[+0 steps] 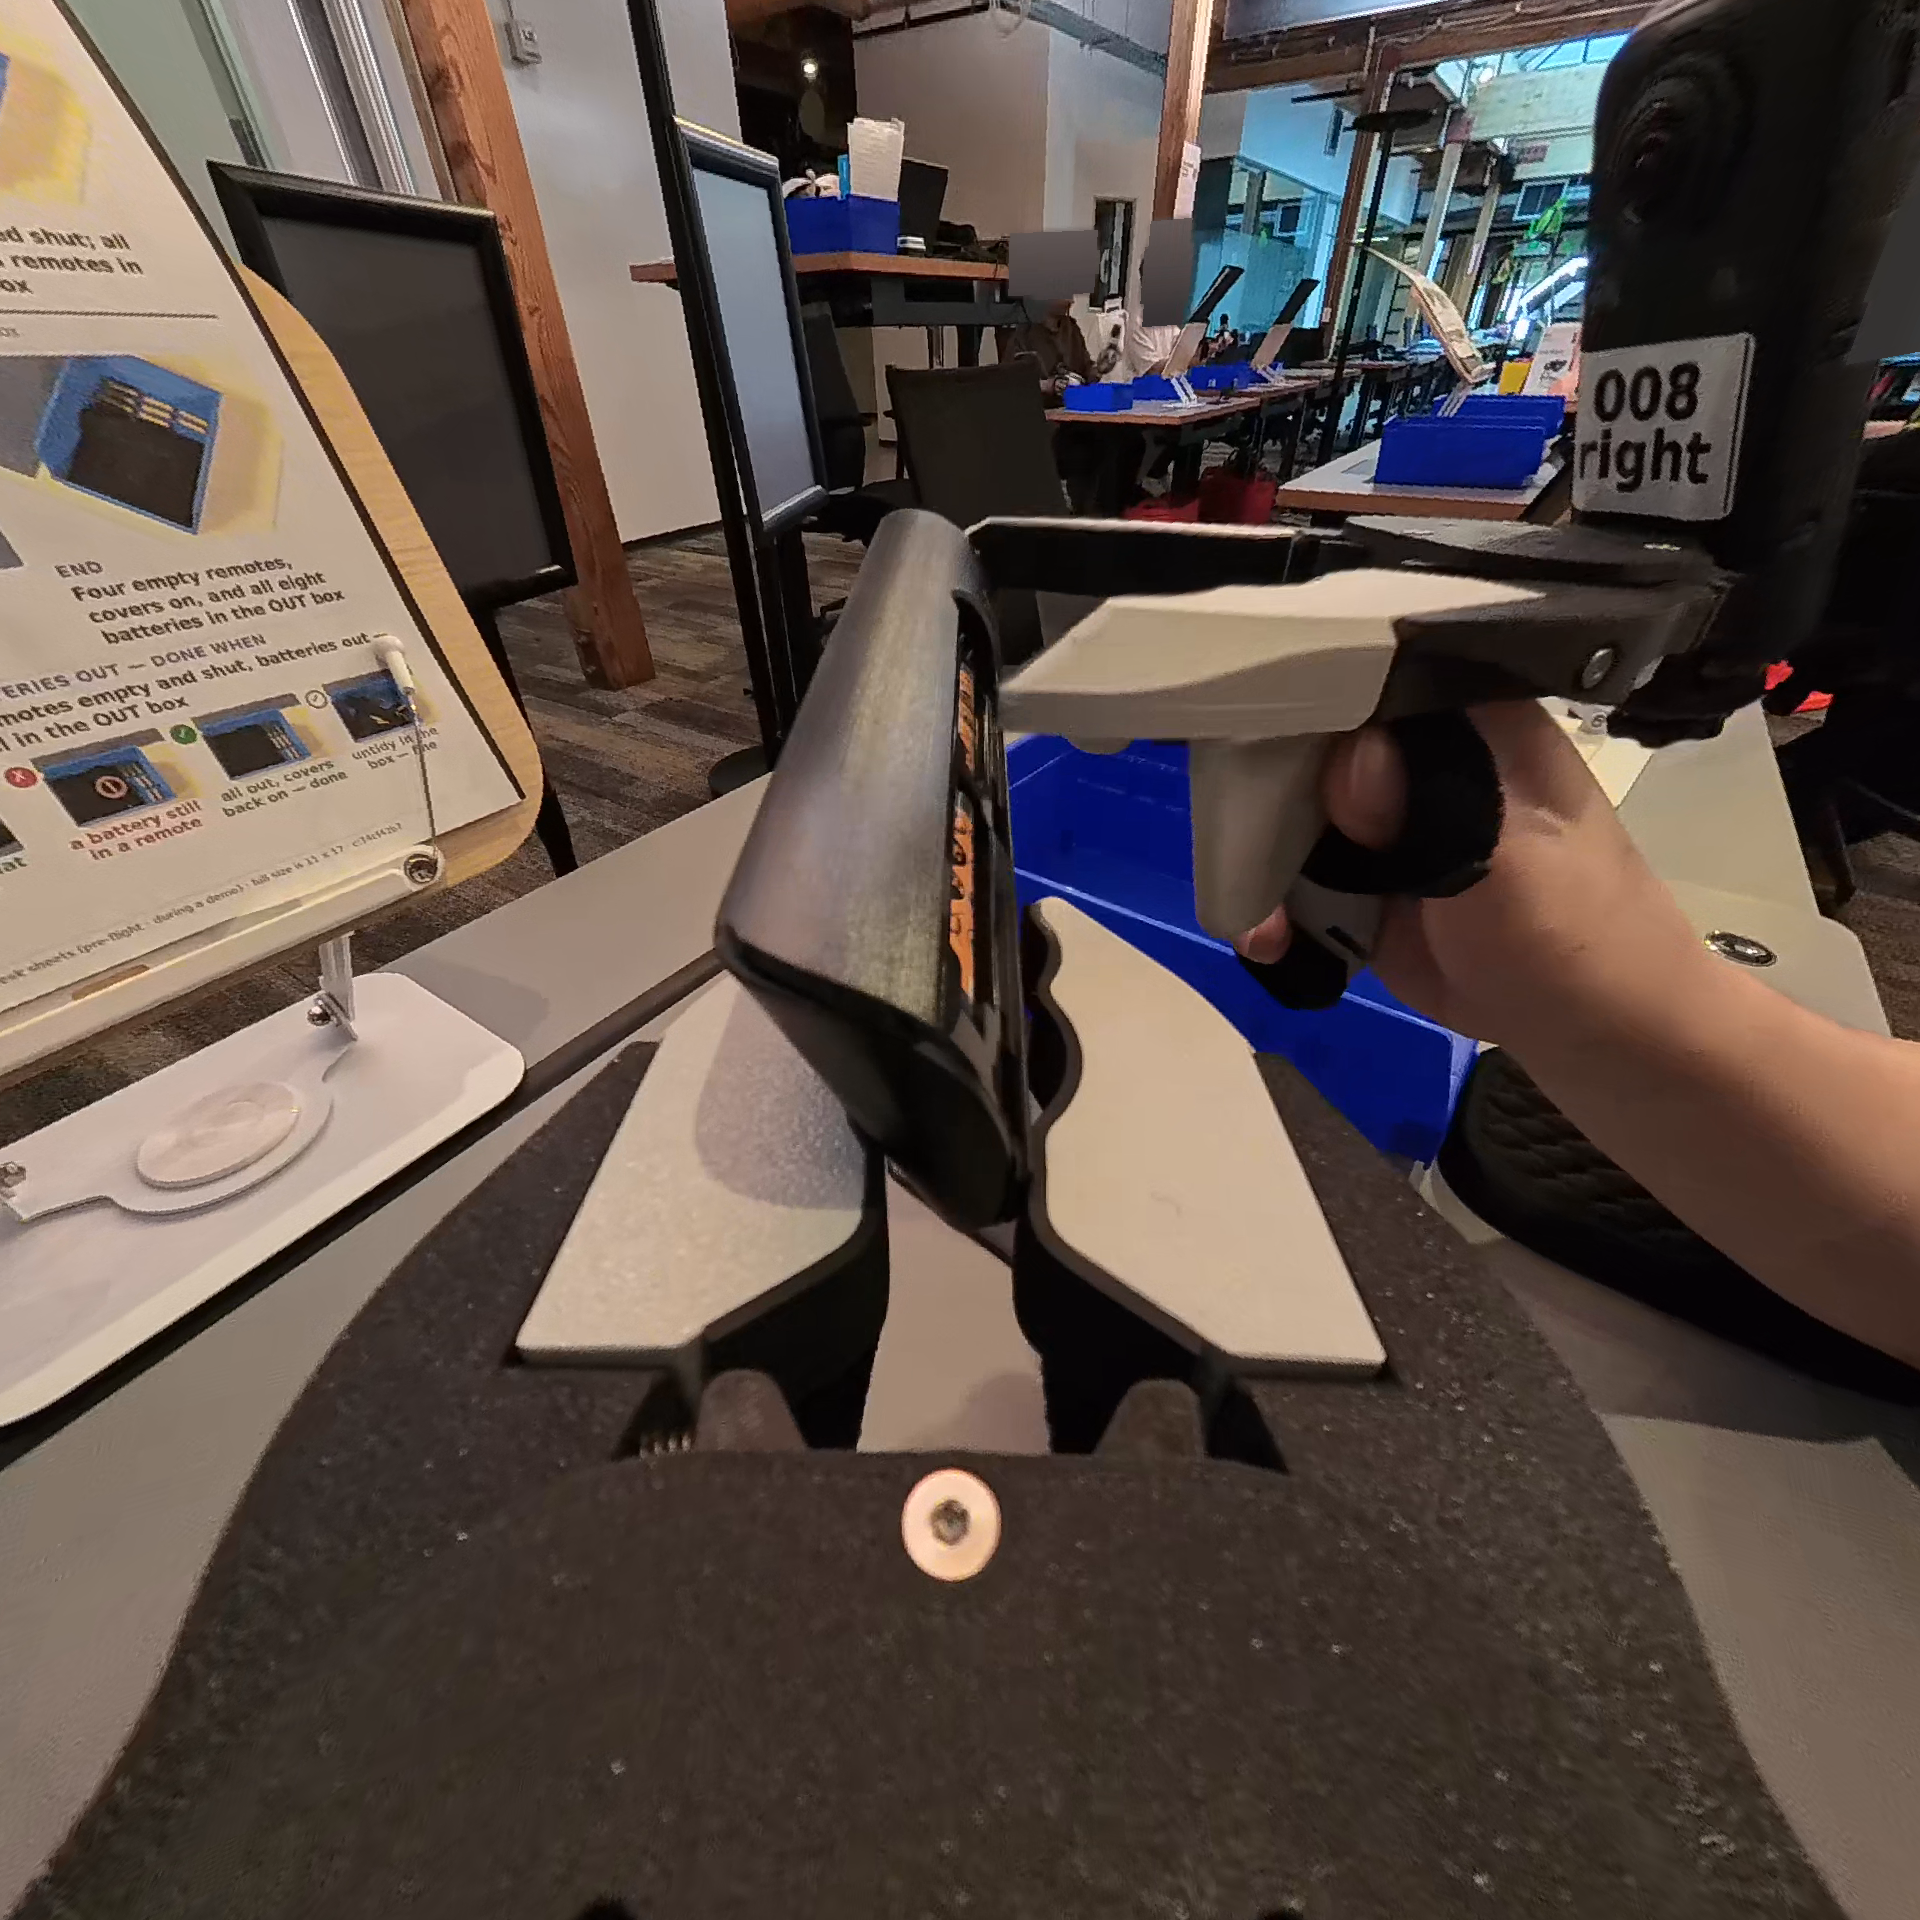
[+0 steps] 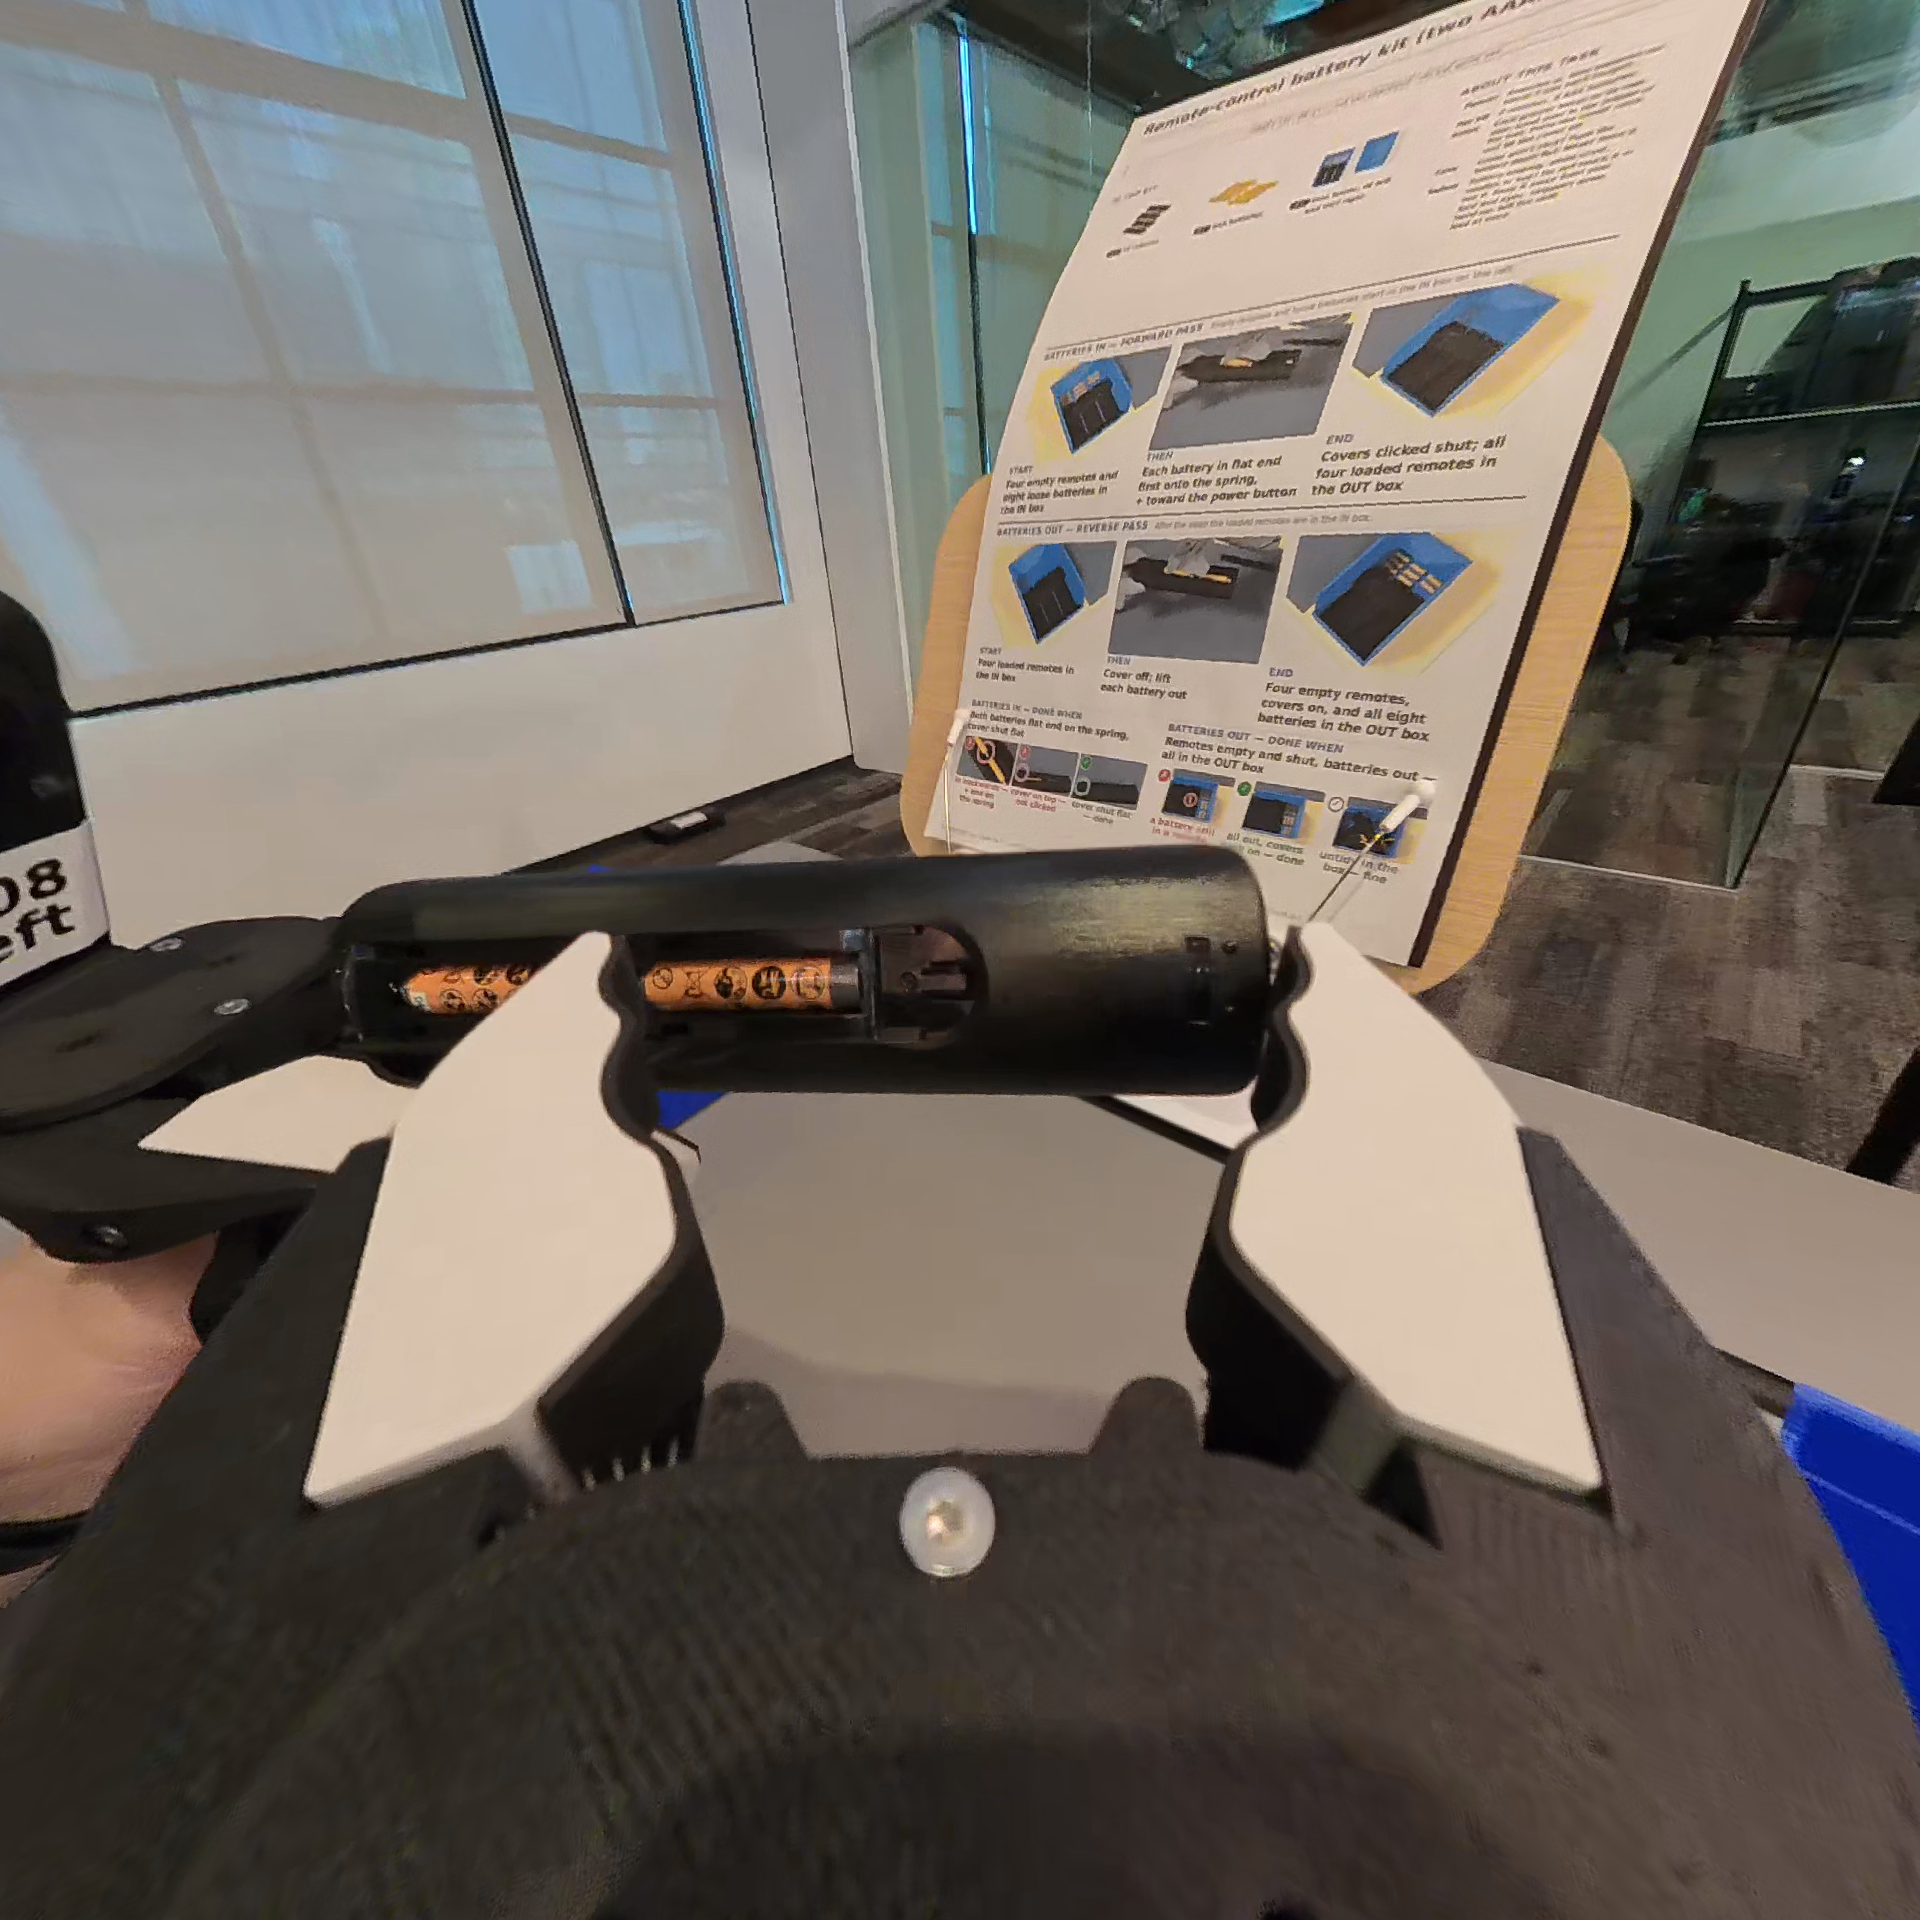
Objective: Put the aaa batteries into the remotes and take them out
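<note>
Remote (image 2: 935,966) sits up off the table, pinched by the left claw (image 1: 951,1039), cover off, battery (image 2: 743,982) showing; the right claw (image 2: 945,997) is wide, one finger (image 2: 520,1122) by the battery, and must likely pinch it out next

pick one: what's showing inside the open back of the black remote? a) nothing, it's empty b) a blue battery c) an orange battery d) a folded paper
c: in the right wrist view the remote has its cover off and an orange battery lies in the open slot, while the left gripper is clamped on the remote's end.
</note>
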`<state>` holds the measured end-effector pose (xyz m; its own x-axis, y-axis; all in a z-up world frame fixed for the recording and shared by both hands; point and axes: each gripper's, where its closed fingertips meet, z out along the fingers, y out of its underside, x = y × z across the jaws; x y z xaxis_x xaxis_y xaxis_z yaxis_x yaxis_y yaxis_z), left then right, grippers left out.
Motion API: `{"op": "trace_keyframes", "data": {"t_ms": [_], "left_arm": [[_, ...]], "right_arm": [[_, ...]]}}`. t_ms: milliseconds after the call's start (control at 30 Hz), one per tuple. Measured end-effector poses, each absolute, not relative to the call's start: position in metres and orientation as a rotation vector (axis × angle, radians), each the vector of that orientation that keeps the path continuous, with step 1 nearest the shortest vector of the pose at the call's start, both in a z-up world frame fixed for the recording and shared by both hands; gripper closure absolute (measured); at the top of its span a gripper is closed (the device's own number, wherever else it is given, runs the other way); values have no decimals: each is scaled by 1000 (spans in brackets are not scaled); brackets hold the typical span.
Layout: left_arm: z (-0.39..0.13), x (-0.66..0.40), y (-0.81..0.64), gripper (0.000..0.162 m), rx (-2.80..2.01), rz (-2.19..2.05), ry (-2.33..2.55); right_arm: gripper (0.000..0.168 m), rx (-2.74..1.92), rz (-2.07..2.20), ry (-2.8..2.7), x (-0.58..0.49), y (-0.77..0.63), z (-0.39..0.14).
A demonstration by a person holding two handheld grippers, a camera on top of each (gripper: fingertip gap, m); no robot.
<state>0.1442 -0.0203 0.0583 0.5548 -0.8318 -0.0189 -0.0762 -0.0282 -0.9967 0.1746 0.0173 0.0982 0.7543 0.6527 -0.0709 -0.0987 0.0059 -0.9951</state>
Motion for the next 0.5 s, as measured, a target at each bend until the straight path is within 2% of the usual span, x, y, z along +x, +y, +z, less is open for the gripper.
{"op": "trace_keyframes", "data": {"t_ms": [500], "left_arm": [[58, 145, -21, 139, -1477, -683, 831]], "right_arm": [[51, -1461, 545, -531, 173, 19, 94]]}}
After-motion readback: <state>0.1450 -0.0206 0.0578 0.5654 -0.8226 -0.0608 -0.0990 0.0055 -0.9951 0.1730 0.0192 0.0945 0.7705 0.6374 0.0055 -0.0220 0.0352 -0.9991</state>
